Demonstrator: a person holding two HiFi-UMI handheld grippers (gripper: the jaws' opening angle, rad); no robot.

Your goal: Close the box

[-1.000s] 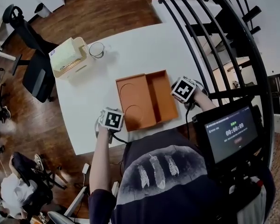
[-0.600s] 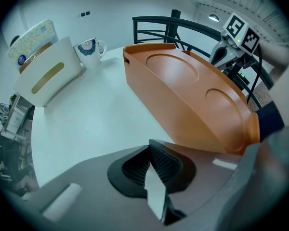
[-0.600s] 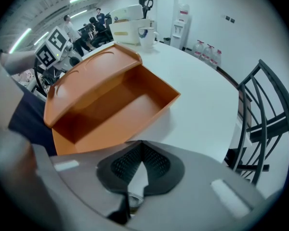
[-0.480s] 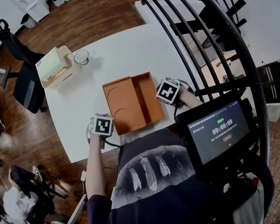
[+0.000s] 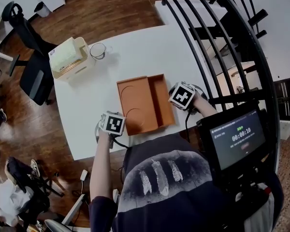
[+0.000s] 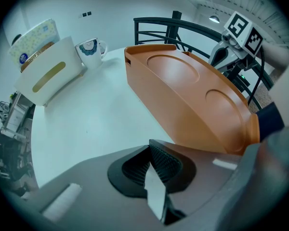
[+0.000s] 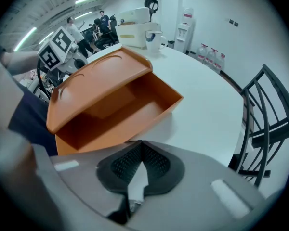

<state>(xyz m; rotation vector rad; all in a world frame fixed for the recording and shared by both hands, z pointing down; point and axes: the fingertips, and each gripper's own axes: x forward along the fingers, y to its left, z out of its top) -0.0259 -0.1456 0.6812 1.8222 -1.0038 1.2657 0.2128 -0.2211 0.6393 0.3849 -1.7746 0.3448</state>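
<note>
On the white surface (image 5: 135, 47), near the person's edge, the orange box (image 5: 146, 104) sits wide open. Its base (image 5: 163, 98) is on the R and its lid (image 5: 134, 103) is swung out to the L, inner face up w/ two round recesses showing. Lid and base join along the middle line. Whether the lid lies dead flat or a bit tilted can't be told. The base looks empty.

The L gripper (image 6: 151, 170) is just beside the lid's near-L corner, fingers clenched on nothing: the pads meet, w/ only bare surface beyond. The R gripper (image 7: 140, 170) is just beside the base's R wall, fingers likewise clenched, nothing btwn them. Neither touches the box, as far as the views show.

Step in hand, by judgement: approach/set-up. The closing itself is not yet begun, since the lid is fully open. The nxt move prob. calls for the L gripper to get under or against the lid's free L edge and tip it up & over the hinge line toward the R. Meanwhile the R gripper would steady the base wall so the box doesn't slide on the smooth top. Clenched fingers can work as a pusher, but a pinch on the lid rim would need them released first. The R gripper must clear the base before the lid comes down, else it gets trapped.

On the far side, a tissue holder (image 5: 70, 57) and a mug (image 5: 99, 50) stand well apart from the box, so no obstacle.
</note>
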